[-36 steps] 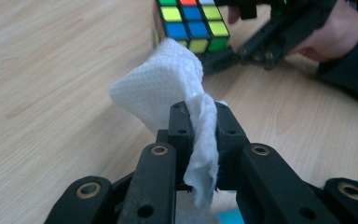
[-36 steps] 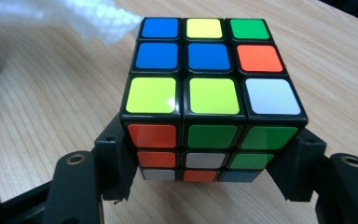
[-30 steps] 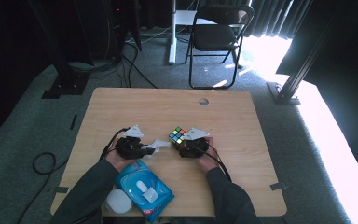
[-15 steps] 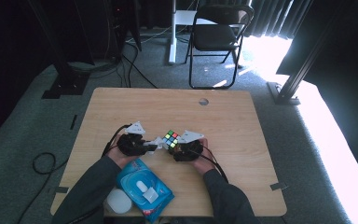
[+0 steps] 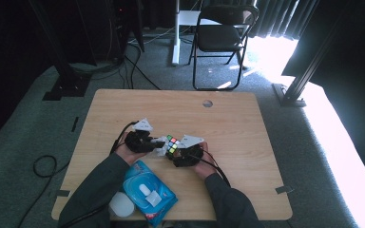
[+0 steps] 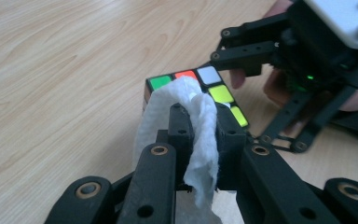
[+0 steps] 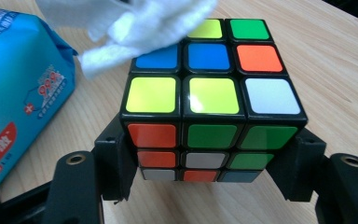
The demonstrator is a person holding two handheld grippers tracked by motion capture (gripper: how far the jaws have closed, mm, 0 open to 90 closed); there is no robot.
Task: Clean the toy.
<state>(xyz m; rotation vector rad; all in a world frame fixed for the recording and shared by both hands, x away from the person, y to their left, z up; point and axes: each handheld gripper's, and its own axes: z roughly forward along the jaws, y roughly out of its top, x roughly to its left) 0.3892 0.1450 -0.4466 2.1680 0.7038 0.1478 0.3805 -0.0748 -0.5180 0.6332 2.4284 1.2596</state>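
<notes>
Wood table (image 5: 247, 128), blue wipes pk (image 5: 148, 192) on it

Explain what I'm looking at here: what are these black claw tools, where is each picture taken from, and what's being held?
A person sits at a wooden table with a hand-held two-jaw gripper in each hand. The high view looks down from above; the other two views come from cameras riding on each gripper. The left gripper pinches a white wipe and presses it on top of a puzzle cube. The right gripper clamps the cube by its sides. A blue pack of wipes lies near the table's front edge.
</notes>
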